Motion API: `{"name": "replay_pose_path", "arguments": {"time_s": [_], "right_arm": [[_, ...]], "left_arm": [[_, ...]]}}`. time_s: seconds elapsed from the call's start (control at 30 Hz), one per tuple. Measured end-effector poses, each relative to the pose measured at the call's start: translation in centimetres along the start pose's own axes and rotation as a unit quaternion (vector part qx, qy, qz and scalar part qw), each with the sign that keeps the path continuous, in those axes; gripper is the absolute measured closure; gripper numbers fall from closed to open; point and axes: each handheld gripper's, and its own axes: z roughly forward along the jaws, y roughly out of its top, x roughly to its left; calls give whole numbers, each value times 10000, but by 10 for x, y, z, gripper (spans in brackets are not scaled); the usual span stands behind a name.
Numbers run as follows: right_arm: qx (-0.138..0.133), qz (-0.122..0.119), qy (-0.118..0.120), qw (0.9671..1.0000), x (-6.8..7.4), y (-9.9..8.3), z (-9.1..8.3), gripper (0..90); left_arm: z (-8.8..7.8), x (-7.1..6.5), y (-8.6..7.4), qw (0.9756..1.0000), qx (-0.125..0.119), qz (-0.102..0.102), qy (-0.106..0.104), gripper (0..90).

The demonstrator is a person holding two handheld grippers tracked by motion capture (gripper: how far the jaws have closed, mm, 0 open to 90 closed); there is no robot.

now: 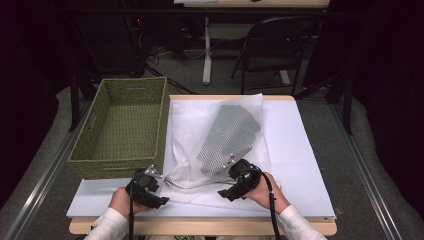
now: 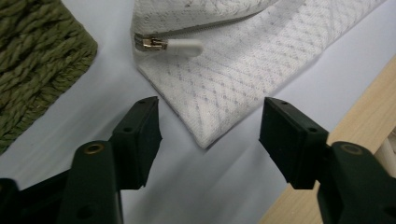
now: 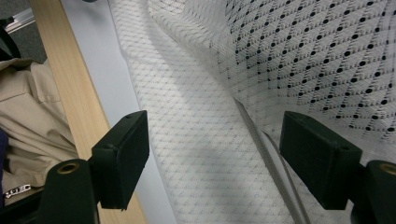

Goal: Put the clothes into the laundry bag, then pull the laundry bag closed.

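Where the tabletop (image 1: 300, 165) meets its left edge, a green woven basket (image 1: 122, 127) stands empty, its near right corner just beside the left hand-held gripper (image 1: 159, 187). That gripper sits at the near left of the white sheet, and its jaws stand apart with nothing pressed between them; in the left gripper view the pointed corner of the white mesh bag (image 2: 219, 88) lies on the sheet between the two black pads, touching neither. A metal zipper slider with a white pull tab (image 2: 170, 45) rests at the bag's edge, a little beyond that corner, and the basket's weave shows at the far left of that view. Further right, the mesh bag (image 1: 215, 145) spreads flat across the middle of the tabletop, with a dark dotted piece (image 1: 231, 135) showing through its upper layer. The right hand-held gripper (image 1: 231, 187) is at the bag's near right edge, jaws wide, with mesh lying flat under the gap and not pinched.
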Motion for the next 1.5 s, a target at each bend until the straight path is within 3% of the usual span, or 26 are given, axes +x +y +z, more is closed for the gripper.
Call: {"name": "replay_pose_path", "arguments": {"time_s": [0.13, 0.67, 0.73, 0.8, 0.93, 1.1, 1.23, 1.43, 1.5], "right_arm": [[47, -15, 47, 10000, 1, 0, 1, 242], [86, -36, 77, 9999, 3, 1, 1, 246], [54, -73, 69, 9999, 2, 1, 1, 248], [44, -37, 73, 10000, 2, 2, 0, 249], [54, -60, 91, 9999, 2, 3, 1, 250], [61, 42, 116, 9999, 2, 1, 1, 252], [88, 71, 131, 9999, 2, 1, 1, 252], [129, 22, 128, 9998, 2, 1, 1, 254], [141, 53, 142, 9998, 3, 0, 2, 255]], "left_arm": [[4, -3, 1, 10000, 27, 35, -76, 460], [5, -3, 0, 9994, -29, 170, 291, 673], [5, -2, -1, 9994, -88, 177, 289, 711], [6, -1, -1, 9993, -127, 219, 280, 815], [6, -1, -1, 9993, -141, 217, 262, 868], [3, -4, -4, 9997, -150, 201, 53, 878], [0, -9, -7, 9994, -178, 182, -242, 880], [4, -20, -8, 9983, 23, 433, -394, 880], [4, -21, -8, 9978, 26, 434, -493, 880]]}}
